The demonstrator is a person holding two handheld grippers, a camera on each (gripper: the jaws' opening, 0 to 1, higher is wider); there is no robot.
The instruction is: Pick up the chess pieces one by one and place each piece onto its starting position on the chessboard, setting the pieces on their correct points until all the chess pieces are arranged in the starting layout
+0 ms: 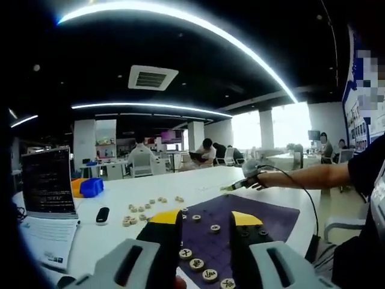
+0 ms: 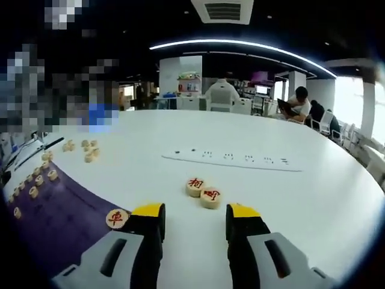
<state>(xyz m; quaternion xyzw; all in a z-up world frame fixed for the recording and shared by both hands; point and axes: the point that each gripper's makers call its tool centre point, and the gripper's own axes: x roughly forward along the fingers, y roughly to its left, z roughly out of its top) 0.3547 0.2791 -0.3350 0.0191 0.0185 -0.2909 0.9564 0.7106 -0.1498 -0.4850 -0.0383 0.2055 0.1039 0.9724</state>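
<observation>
A: Two xiangqi discs [image 2: 203, 192] lie on the white table [image 2: 301, 198] just ahead of the right gripper [image 2: 194, 220], touching each other, red characters up. A third, the red-marked disc [image 2: 116, 218], sits at the corner of the purple chessboard [image 2: 54, 223], just beside that gripper's left jaw.

B: And the jaws?

A: Spread on both tools, nothing between them. The left gripper [image 1: 206, 227] hangs over the purple board [image 1: 264, 217], with several discs already on its near edge [image 1: 197, 264] and a loose cluster of pieces [image 1: 141, 211] still out on the table near a laptop [image 1: 47, 180].

B: How would those discs handle?

A: I'd judge them light, hard and rigid, probably wood, with smooth faces and a low rim. Not fragile, but easy to nudge or skate across that slick tabletop. Because the pair touch, closing on one could shove the other.

B: So where to grip?

A: Across the diameter, on the rim, pads low against the table, taking the nearer disc from the sides that are free of its neighbour. A flat, centred pinch should keep it from tipping or squirting out.
</observation>
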